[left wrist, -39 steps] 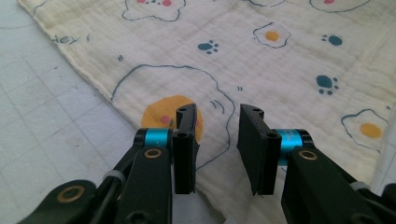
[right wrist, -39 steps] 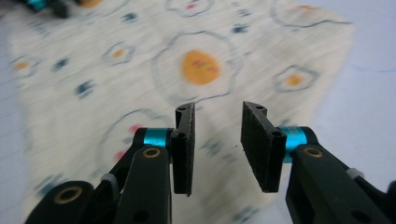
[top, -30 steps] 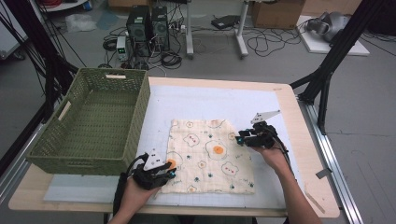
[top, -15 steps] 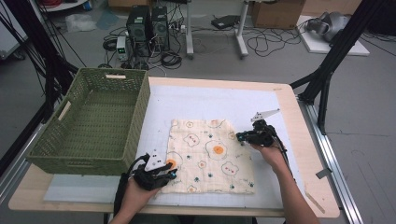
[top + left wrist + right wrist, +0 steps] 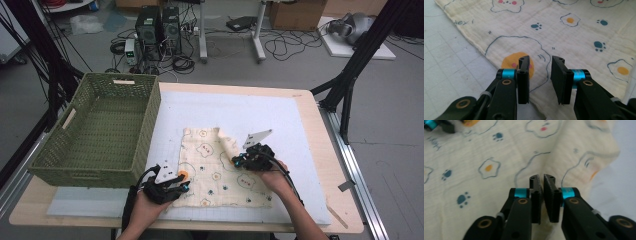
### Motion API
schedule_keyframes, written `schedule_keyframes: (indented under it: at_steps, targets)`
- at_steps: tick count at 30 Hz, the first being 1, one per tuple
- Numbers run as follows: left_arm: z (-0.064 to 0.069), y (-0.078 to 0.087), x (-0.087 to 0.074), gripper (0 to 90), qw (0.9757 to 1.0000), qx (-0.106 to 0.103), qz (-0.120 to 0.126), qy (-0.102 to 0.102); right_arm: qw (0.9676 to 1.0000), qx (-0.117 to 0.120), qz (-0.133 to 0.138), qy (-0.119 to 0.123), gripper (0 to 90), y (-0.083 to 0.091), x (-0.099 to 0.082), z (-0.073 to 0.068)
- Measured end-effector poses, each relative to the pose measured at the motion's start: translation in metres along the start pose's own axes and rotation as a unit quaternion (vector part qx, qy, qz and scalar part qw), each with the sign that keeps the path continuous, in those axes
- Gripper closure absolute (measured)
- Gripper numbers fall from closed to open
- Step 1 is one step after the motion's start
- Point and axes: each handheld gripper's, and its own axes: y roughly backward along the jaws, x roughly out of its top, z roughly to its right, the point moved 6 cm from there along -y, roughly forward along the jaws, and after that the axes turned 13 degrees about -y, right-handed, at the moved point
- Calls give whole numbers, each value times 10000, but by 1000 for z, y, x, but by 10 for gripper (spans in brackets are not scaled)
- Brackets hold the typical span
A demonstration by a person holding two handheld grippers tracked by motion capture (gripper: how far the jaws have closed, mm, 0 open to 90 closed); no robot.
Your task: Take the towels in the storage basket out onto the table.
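A cream cloth (image 5: pixel 215 176) printed with eggs and paw marks lies on the pale mat. Its far right corner (image 5: pixel 226 141) stands up, folded in towards the middle. My right gripper (image 5: pixel 236 161) is over the cloth's right half; in the right gripper view its jaws (image 5: pixel 541 178) are nearly together with a ridge of cloth (image 5: pixel 554 157) pinched between them, and they have just been opening slightly. My left gripper (image 5: pixel 182 184) sits at the cloth's near left corner. Its jaws (image 5: pixel 540 61) stand apart above the printed cloth (image 5: pixel 574 32) with nothing between them.
A green woven basket (image 5: pixel 100 130) stands on the table's left side, close to the cloth's left edge. The pale mat (image 5: pixel 240 107) stretches beyond the cloth to the far side. The wooden table edge (image 5: pixel 330 150) runs along the right.
My right gripper has moved left across the cloth, and the cloth's far right corner, flat before, now stands up folded inward. The left gripper has stayed put.
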Motion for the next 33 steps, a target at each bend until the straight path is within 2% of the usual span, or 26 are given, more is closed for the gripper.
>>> schedule_keyframes:
  at_steps: [2,5,8,10,11,16,18,20,22,24,27,31,33]
  targets:
    - [0,0,0,671,10000,0,-7,5,9999,124,-52,90,777,-3,1,-8]
    - [0,0,0,667,10000,-6,-6,5,9995,114,213,182,758,6,10,-14]
    - [0,-1,1,662,10000,-15,-7,-12,9992,-89,373,144,751,13,19,-9]
    - [0,-1,1,661,10000,-12,-4,-15,9987,-237,453,83,708,12,23,-4]
    - [0,0,1,659,10000,-5,1,2,9987,-247,450,26,702,10,25,-2]
    - [-2,1,0,659,10000,10,12,21,9983,-540,227,65,692,-6,25,7]
    - [-2,1,0,658,10000,6,8,16,9979,-637,131,-49,708,-11,22,13]
    - [-1,0,0,659,10000,-1,0,11,9979,-638,63,-105,746,-15,20,17]
    - [-1,-1,0,658,10000,-13,-13,5,9982,-558,75,-208,810,-16,20,18]
    - [0,-2,0,658,10000,-30,-27,-11,9988,-436,80,-193,862,-18,20,18]
    - [0,-2,0,659,10000,-12,-19,-1,9990,-353,104,-247,885,-15,20,19]
    - [0,-2,0,659,10000,-14,-38,-14,9977,-490,375,-280,886,0,23,24]
    - [1,-2,0,659,10000,-6,-34,-3,9960,-563,568,-389,886,12,23,30]
